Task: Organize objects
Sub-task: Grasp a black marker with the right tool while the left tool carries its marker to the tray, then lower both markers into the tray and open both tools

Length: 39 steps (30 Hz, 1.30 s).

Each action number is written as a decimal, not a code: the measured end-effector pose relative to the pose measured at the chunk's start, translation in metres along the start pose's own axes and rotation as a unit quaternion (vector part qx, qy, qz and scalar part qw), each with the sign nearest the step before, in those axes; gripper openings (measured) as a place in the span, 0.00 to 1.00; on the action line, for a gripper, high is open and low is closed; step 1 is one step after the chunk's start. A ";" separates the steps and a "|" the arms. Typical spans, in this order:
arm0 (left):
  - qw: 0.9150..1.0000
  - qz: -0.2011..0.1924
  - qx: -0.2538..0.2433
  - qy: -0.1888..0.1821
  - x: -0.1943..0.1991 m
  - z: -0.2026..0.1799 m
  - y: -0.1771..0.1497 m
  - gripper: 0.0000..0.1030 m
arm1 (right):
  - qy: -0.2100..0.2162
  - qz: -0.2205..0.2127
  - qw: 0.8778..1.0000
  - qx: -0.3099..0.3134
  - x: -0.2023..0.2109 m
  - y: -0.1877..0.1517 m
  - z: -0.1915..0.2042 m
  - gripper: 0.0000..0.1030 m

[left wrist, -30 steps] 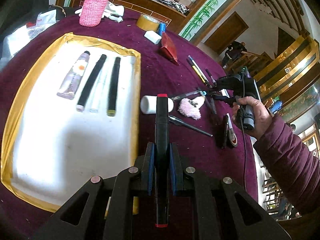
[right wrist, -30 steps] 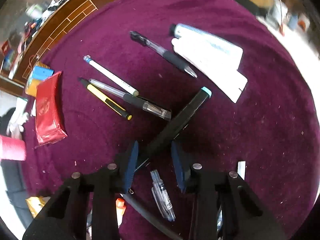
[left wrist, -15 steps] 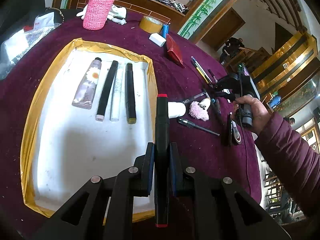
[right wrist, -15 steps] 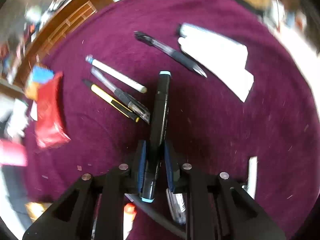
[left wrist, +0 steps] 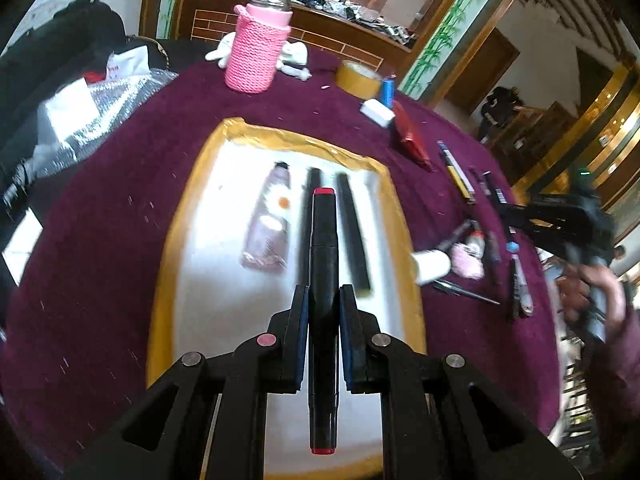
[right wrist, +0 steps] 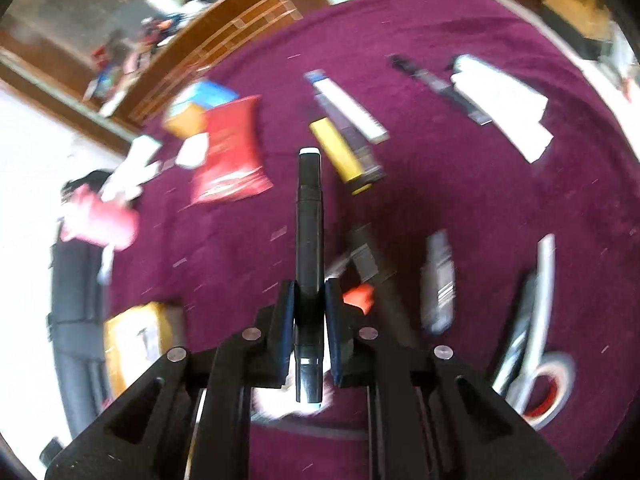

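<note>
My left gripper (left wrist: 323, 304) is shut on a black marker with red ends (left wrist: 322, 248) and holds it above the white tray with a gold rim (left wrist: 208, 292). On the tray lie a pale tube with a daisy (left wrist: 269, 224) and black markers (left wrist: 352, 228). My right gripper (right wrist: 308, 300) is shut on a black marker with pale blue ends (right wrist: 309, 216), lifted above the purple cloth. The right gripper also shows in the left wrist view (left wrist: 560, 220), at the far right over loose pens.
Loose pens (right wrist: 344, 120), a red pouch (right wrist: 228, 156), a white tube (right wrist: 504, 100) and scissors (right wrist: 532, 340) lie on the purple cloth. A pink knitted bottle (left wrist: 256, 52), a tape roll (left wrist: 358, 78) and a bubble-wrap bag (left wrist: 80, 112) stand at the far edge.
My left gripper has carried the red-ended marker left, over the tray. My right gripper has closed on the blue-ended marker, lifted it and swung left.
</note>
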<state>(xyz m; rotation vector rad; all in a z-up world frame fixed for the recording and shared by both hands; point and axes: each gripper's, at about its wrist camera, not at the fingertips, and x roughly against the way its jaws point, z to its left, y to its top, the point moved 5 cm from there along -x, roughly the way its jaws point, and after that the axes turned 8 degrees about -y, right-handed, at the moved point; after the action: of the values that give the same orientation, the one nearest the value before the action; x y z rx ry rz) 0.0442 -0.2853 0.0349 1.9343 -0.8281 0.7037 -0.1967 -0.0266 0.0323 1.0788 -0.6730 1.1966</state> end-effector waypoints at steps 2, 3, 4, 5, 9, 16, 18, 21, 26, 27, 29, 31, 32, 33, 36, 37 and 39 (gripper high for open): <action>1.000 0.004 -0.009 0.017 -0.008 0.006 0.009 0.11 | 0.027 0.014 0.999 0.028 0.002 -0.018 0.032 0.12; 1.000 0.007 -0.013 0.026 -0.014 0.012 0.016 0.11 | 0.035 0.021 0.998 0.039 0.001 -0.025 0.044 0.12; 0.999 0.010 -0.014 0.031 -0.019 0.016 0.021 0.11 | 0.043 0.029 0.997 0.052 0.002 -0.034 0.057 0.12; 0.999 0.013 -0.014 0.035 -0.023 0.019 0.023 0.11 | 0.051 0.038 0.996 0.064 0.000 -0.044 0.070 0.12; 0.997 0.036 -0.018 0.060 -0.051 0.037 0.037 0.11 | 0.067 0.068 0.990 0.105 -0.017 -0.077 0.120 0.12; 0.994 0.048 -0.024 0.096 -0.073 0.059 0.049 0.11 | 0.028 0.073 0.984 0.162 -0.047 -0.108 0.168 0.12; 0.993 0.048 -0.032 0.105 -0.076 0.058 0.052 0.11 | 0.006 0.067 0.983 0.173 -0.054 -0.111 0.173 0.12; 0.991 0.053 -0.047 0.111 -0.081 0.056 0.055 0.11 | -0.025 0.061 0.982 0.179 -0.062 -0.113 0.174 0.12; 0.994 0.051 -0.040 0.091 -0.075 0.053 0.057 0.30 | -0.092 0.028 0.973 0.209 -0.064 -0.113 0.180 0.12; 0.994 0.048 -0.037 0.090 -0.072 0.052 0.058 0.32 | -0.104 0.023 0.970 0.217 -0.065 -0.114 0.181 0.12; 0.995 0.040 -0.033 0.084 -0.066 0.051 0.062 0.37 | -0.127 0.014 0.966 0.226 -0.066 -0.113 0.184 0.12; 0.996 0.033 -0.031 0.078 -0.058 0.050 0.064 0.39 | -0.142 0.009 0.963 0.227 -0.066 -0.113 0.183 0.12; 0.996 0.027 -0.029 0.074 -0.052 0.049 0.066 0.43 | -0.142 0.013 0.965 0.222 -0.067 -0.112 0.182 0.12; 0.997 0.021 -0.027 0.072 -0.046 0.049 0.067 0.46 | -0.141 0.016 0.965 0.219 -0.066 -0.111 0.181 0.12; 0.998 0.005 -0.020 0.064 -0.031 0.048 0.068 0.48 | -0.144 0.020 0.965 0.217 -0.065 -0.109 0.181 0.13; 0.998 0.003 -0.017 0.062 -0.028 0.048 0.068 0.49 | -0.146 0.021 0.965 0.217 -0.064 -0.110 0.181 0.13; 0.998 -0.003 -0.009 0.058 -0.020 0.049 0.067 0.49 | -0.147 0.021 0.965 0.215 -0.060 -0.110 0.182 0.13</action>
<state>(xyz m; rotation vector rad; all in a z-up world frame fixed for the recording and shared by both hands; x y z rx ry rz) -0.0125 -0.3486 0.0325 1.8618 -0.7537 0.7938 -0.0868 -0.2172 0.0158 1.6379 -0.6795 1.2638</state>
